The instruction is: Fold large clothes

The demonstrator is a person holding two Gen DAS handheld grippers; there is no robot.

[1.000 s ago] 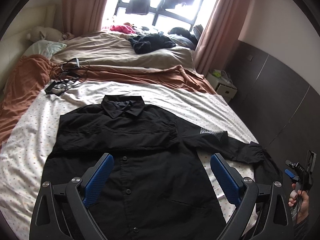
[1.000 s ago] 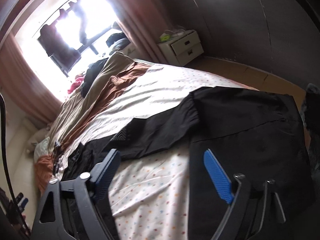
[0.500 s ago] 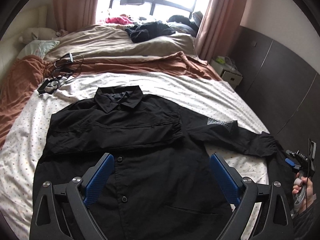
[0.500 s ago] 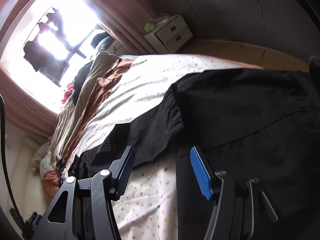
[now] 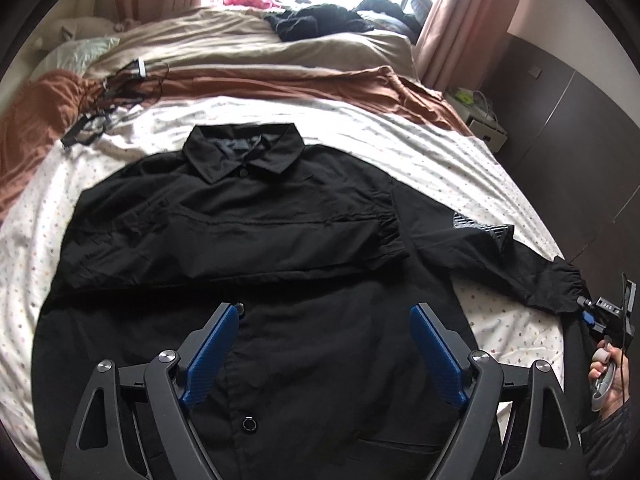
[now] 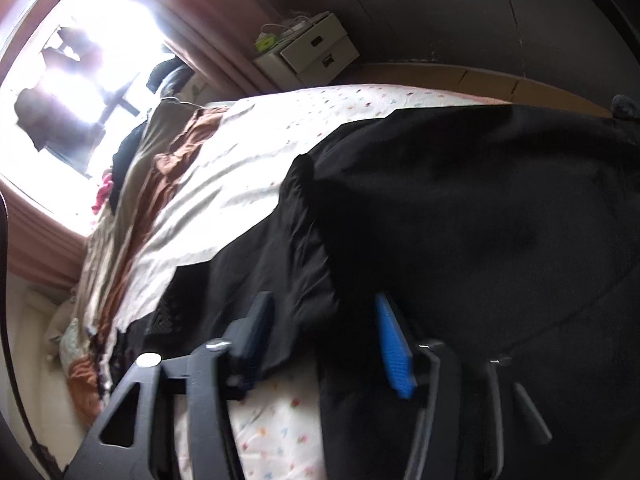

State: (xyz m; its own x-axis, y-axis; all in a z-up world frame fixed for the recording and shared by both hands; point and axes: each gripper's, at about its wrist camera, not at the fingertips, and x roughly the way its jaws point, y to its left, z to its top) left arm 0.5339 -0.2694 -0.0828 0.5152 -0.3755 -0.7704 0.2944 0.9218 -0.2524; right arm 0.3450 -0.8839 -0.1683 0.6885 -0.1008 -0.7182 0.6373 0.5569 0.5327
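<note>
Overall, bed [image 5: 404, 148] covered with dotted white sheet; rust blanket [image 5: 280, 84] and beige duvet beyond, window behind, white nightstand [image 6: 312, 50] at right by dark wall. Black shirt [image 5: 248, 248] lay flat on sheet, collar toward window, buttoned, left sleeve folded across chest, right sleeve [image 5: 520, 264] stretched out sideways. Left gripper [image 5: 324, 340] hovered over shirt front, jaws wide, narrowing slightly, nothing between. Right gripper [image 6: 324, 344] was at sleeve cuff, jaws just closing around cuff fabric; contact unclear.
</note>
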